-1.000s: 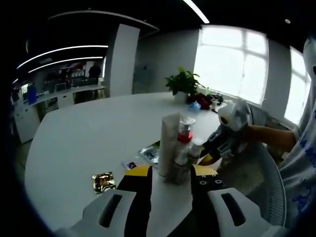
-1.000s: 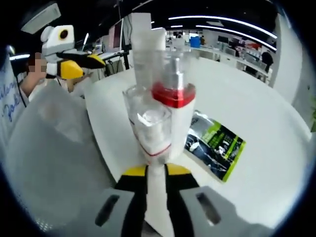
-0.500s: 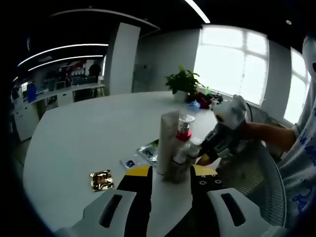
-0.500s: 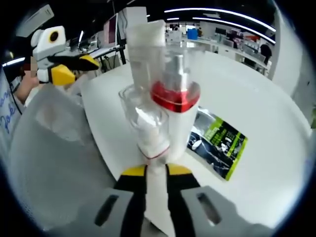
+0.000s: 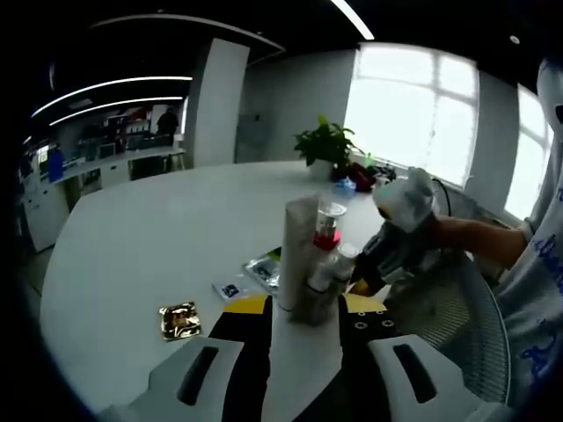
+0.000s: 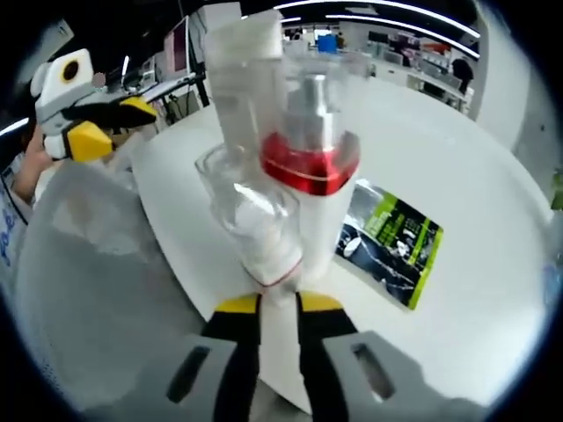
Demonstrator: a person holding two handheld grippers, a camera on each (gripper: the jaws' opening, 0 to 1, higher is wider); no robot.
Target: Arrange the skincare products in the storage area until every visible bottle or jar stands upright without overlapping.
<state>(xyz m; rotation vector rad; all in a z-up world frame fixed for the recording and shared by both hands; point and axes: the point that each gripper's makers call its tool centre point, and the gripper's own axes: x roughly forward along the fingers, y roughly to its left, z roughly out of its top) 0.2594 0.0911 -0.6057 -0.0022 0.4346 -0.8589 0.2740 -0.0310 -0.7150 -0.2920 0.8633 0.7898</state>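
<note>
Three products stand bunched near the table edge: a tall white tube point(image 5: 299, 251), a bottle with a red collar and clear cap point(image 5: 328, 230), and a small white bottle point(image 5: 324, 280). My right gripper point(image 5: 361, 283) reaches in from the right, against the small bottle. In the right gripper view that small white bottle point(image 6: 264, 233) rises between the yellow-tipped jaws of my right gripper point(image 6: 277, 306), which is shut on it. Close behind it are the red-collared bottle point(image 6: 312, 167) and the white tube point(image 6: 251, 79). My left gripper point(image 5: 306, 305) is open just short of the group, seen also as the left gripper point(image 6: 113, 123).
On the white round table point(image 5: 149, 246) lie a gold foil packet point(image 5: 182, 321), a small sachet point(image 5: 231, 290) and a green-and-black sachet point(image 6: 391, 242). A potted plant point(image 5: 327, 145) stands at the far edge. A grey mesh chair point(image 5: 444, 308) and a person's arm are at the right.
The right gripper keeps its hold on the small bottle and has lifted and tilted slightly, so its view has shifted. The bottle group stays in the same place. The left gripper has barely moved.
</note>
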